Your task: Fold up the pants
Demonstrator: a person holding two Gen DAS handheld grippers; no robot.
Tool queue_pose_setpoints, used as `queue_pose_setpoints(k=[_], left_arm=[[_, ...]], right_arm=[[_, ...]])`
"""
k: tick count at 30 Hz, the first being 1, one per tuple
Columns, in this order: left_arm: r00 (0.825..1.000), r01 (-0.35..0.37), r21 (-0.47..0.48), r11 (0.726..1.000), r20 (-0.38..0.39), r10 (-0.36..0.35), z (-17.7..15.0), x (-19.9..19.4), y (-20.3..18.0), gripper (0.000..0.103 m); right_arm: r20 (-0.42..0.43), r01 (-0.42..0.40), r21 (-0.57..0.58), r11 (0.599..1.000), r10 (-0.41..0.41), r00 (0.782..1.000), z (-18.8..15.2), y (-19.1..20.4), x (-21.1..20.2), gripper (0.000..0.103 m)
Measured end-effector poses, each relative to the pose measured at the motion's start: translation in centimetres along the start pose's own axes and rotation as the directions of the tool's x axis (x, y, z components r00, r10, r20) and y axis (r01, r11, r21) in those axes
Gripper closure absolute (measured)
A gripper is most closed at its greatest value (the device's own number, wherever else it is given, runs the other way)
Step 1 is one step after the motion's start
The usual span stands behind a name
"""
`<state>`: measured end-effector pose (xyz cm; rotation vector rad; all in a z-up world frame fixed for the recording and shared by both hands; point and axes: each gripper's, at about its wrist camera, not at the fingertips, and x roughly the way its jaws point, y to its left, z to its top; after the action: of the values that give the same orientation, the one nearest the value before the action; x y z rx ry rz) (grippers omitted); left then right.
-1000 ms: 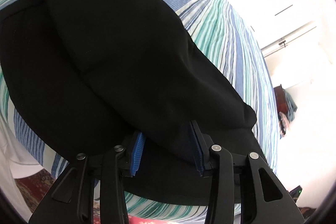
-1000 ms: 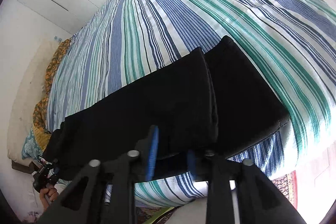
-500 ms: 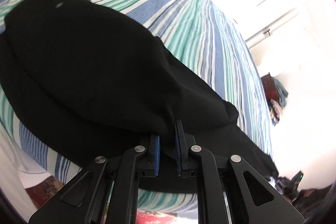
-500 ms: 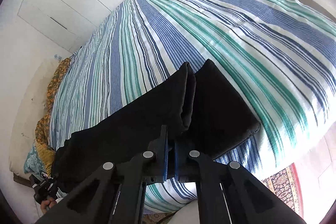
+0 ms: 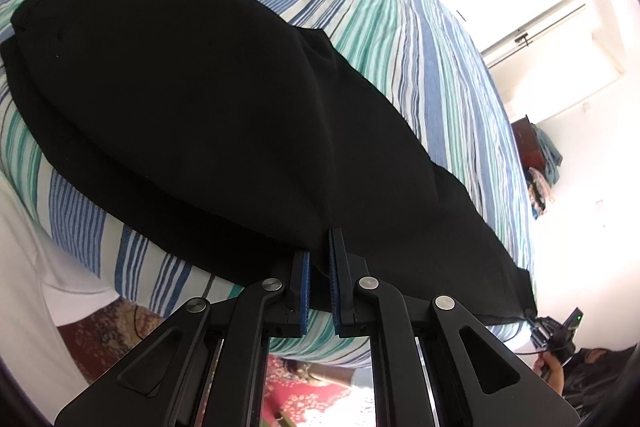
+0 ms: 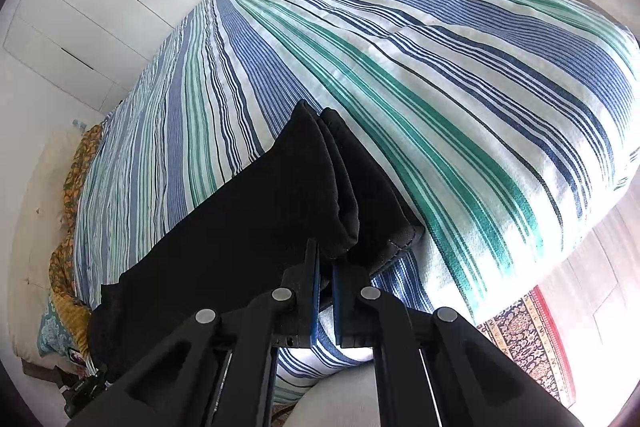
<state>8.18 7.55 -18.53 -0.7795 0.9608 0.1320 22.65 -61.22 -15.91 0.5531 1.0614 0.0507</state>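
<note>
Both sets of jaws have drawn together since the earlier frames, when they stood wide on either side of the near edge of the cloth; each now pinches a bit of it, and the cloth at each grip has bunched and begun to rise.

At the left, the left gripper [image 5: 319, 277] is clenched on the near long edge of the pants [image 5: 208, 99], its blue pads [image 5: 306, 287] nipping a small ridge of fabric at 6 o'clock in its own view. I judge the grip sits there, about midway along the garment, so that the edge can be carried across in step with the other hand. Toward 10 o'clock the waistband end lies flat, with a small pale button showing.

At the right, the right gripper [image 6: 326, 287] is likewise clenched, on the cuff end of the pants [image 6: 240, 227], where the two stacked leg hems gather into thick rolled lips just above the jaws. Holding the cuffs keeps both legs moving as one.

The pants are plain black and matte, legs laid one over the other, stretched along the near edge of a striped bedspread [image 6: 440, 87], which runs off to 12 o'clock.
</note>
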Motion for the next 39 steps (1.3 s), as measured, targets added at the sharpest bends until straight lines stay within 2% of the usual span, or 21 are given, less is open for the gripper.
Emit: queue_pose_setpoints(k=[8,13,18,24,28,29,31,33,34,39], left_arm=[[0.999,0.031,-0.047,0.998,0.036,-0.030,-0.2,-1.0,1.0,0.099],[0.998,0.052,-0.048,0.998,0.024,-0.051,0.0,0.2,1.7,0.099],[0.997,0.068,-0.095,0.993,0.046,-0.064,0.7,1.0,2.6,0.081],[0.996,0.088,-0.170,0.982,0.046,-0.081,0.6,1.1,3.3,0.079],[0.994,0.098,-0.200,0.975,0.073,-0.084,0.5,0.5,4.2,0.079],[0.994,0.097,-0.207,0.974,0.071,-0.084,0.6,0.6,4.3,0.080],[0.996,0.068,-0.190,0.979,0.062,-0.057,0.6,0.8,4.2,0.096],[0.998,0.036,-0.167,0.985,0.056,-0.027,0.3,0.7,3.9,0.099],[0.998,0.026,-0.155,0.988,0.059,-0.017,0.1,0.4,3.7,0.099],[0.998,0.015,-0.119,0.993,0.070,-0.007,-0.6,-1.4,3.2,0.099]], right_arm=[[0.033,0.001,0.006,1.000,-0.001,0.999,0.1,0.2,-0.9,0.098],[0.020,0.008,-0.009,1.000,-0.008,1.000,0.3,0.3,-0.7,0.098],[0.026,-0.004,0.004,1.000,0.004,1.000,0.2,0.2,-0.5,0.096],[0.026,-0.021,0.026,0.999,0.020,0.999,0.0,-0.3,-0.5,0.092],[0.027,-0.029,0.023,0.999,0.028,0.999,-0.1,-0.4,-0.7,0.073],[0.029,-0.035,0.024,0.999,0.034,0.999,-0.1,-0.4,-0.6,0.072],[0.027,-0.038,0.026,0.999,0.038,0.999,0.0,-0.4,-0.4,0.072],[0.030,-0.027,0.019,0.999,0.027,0.999,0.0,-0.3,-0.4,0.078],[0.032,-0.008,0.010,1.000,0.007,0.999,0.1,-0.2,-0.5,0.092],[0.035,0.030,-0.034,0.999,-0.029,0.999,-0.1,0.6,-1.4,0.093]])
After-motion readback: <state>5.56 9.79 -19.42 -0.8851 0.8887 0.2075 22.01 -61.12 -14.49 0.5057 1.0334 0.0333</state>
